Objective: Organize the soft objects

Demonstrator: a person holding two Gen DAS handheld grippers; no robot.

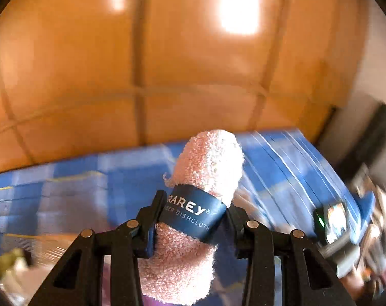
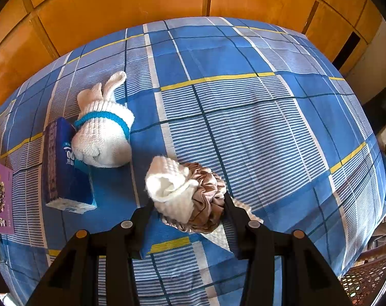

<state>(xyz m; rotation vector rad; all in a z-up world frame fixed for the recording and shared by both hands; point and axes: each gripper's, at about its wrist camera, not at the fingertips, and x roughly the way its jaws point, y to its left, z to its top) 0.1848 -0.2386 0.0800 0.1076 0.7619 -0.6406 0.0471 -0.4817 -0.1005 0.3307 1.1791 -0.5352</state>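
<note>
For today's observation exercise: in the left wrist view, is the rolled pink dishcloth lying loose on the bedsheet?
No: the rolled pink dishcloth, with its dark blue paper band, is clamped in the left claw, raised above the blue plaid bedsheet.

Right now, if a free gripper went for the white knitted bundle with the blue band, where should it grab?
Probably across the fat rolled body of the knitted bundle, just below its blue band, coming straight down. The body is thick and rounded; the ends toward the wooden wall taper thin. Keep the pad on the tissue pack side shallow: the pack lies against it.
</note>
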